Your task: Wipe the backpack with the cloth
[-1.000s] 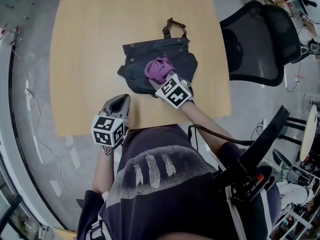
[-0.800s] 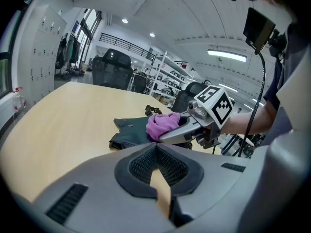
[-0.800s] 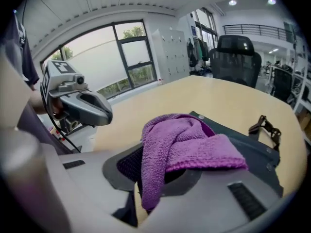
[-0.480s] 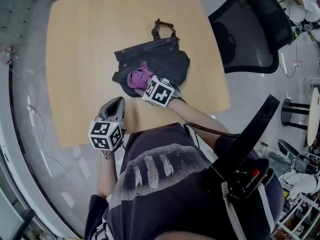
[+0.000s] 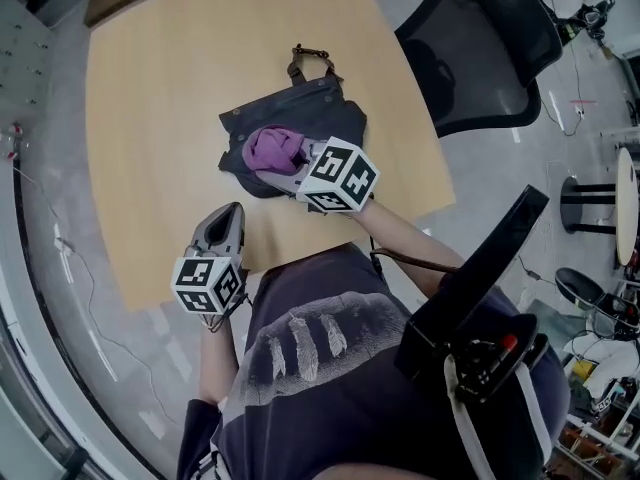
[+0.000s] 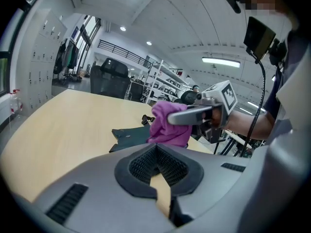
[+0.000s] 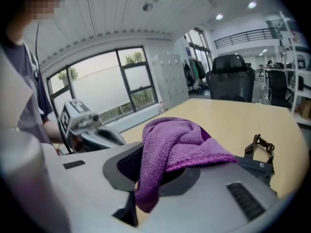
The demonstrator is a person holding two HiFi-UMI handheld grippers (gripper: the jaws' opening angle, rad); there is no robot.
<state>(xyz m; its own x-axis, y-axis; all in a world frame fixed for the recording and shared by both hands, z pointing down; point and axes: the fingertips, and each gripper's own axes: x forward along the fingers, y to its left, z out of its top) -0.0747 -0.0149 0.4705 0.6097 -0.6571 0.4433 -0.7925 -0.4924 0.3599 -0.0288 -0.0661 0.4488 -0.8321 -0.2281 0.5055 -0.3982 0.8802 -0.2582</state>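
Note:
The dark backpack lies flat on the wooden table, its strap buckle pointing to the far side. My right gripper is shut on a bunched purple cloth over the backpack's near-left part. In the right gripper view the cloth drapes over the jaws of the right gripper, with the backpack beyond. My left gripper hovers shut and empty at the table's near edge. The left gripper view shows the left gripper pointing at the cloth and the backpack.
A black mesh office chair stands off the table's right side. Grey floor surrounds the table, with a black stand near my right. Bare tabletop stretches left of the backpack.
My right gripper carried the cloth from the backpack's middle to its near-left part and now looks lifted a little. The left gripper has hardly moved.

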